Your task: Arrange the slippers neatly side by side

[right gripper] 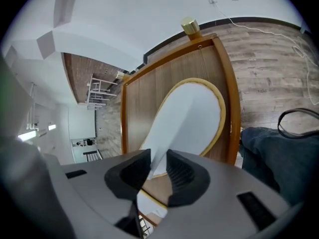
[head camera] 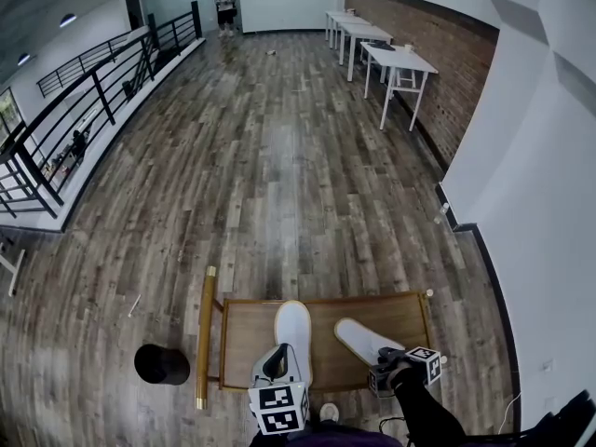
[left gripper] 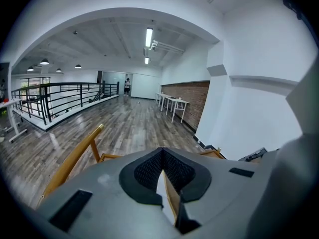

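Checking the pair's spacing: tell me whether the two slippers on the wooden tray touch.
Apart. The head view shows bare wood of the tray between the left slipper and the right slipper, which lies at an angle.

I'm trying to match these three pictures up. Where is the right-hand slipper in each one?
Head view: the right slipper lies lower centre-right on the wooden tray, just ahead of the right gripper.
Left gripper view: not in it.
Right gripper view: centre, its near end seen between the open jaws.
Shared landmark: the tray's wooden rim, visible in all three.
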Available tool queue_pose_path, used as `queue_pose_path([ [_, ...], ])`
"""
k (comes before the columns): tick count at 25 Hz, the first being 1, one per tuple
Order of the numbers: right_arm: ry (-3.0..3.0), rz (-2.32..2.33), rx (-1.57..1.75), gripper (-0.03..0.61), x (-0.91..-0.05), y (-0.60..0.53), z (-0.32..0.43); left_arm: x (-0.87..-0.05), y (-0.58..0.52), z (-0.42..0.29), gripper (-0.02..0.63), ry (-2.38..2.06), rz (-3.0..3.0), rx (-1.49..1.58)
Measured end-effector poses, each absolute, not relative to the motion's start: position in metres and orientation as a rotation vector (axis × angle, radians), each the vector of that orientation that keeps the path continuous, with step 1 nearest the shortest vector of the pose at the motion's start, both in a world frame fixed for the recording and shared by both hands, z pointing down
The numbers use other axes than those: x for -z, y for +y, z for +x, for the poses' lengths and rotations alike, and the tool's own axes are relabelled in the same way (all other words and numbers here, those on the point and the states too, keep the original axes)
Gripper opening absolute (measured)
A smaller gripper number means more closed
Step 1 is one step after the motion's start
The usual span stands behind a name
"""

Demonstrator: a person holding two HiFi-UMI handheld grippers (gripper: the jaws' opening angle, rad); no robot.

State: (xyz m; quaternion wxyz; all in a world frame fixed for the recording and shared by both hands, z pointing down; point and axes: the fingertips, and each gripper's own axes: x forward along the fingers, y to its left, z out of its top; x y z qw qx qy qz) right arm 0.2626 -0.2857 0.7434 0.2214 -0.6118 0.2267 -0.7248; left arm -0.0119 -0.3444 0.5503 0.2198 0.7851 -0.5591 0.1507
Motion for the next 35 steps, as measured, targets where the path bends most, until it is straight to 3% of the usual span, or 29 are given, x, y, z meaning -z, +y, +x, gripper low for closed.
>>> queue_pose_path([
  [3, 0.669, -1.700, 2.004, 0.023, -0.742, -0.285, 0.262, -0.551, -0.345, -0.014, 0.000, -1.552, 2.167, -0.414],
  [14, 1.202, -1.742, 1.973, 0.018, -0.694, -0.332, 0.258, -0.546, -0.345, -0.010, 0.000, -1.551, 2.170, -0.399],
  [24, 2.088, -1.685, 1.978, 0.018, -0.651, -0.367, 0.225, -0.545, -0.341, -0.022, 0.001, -1.584, 2.144, -0.378],
  [35, 2.874, -1.232, 2.137, 0.018, -0.637, -0.373, 0.180, -0.548, -0.339, -0.032, 0.001, -1.613, 2.117, -0.380],
])
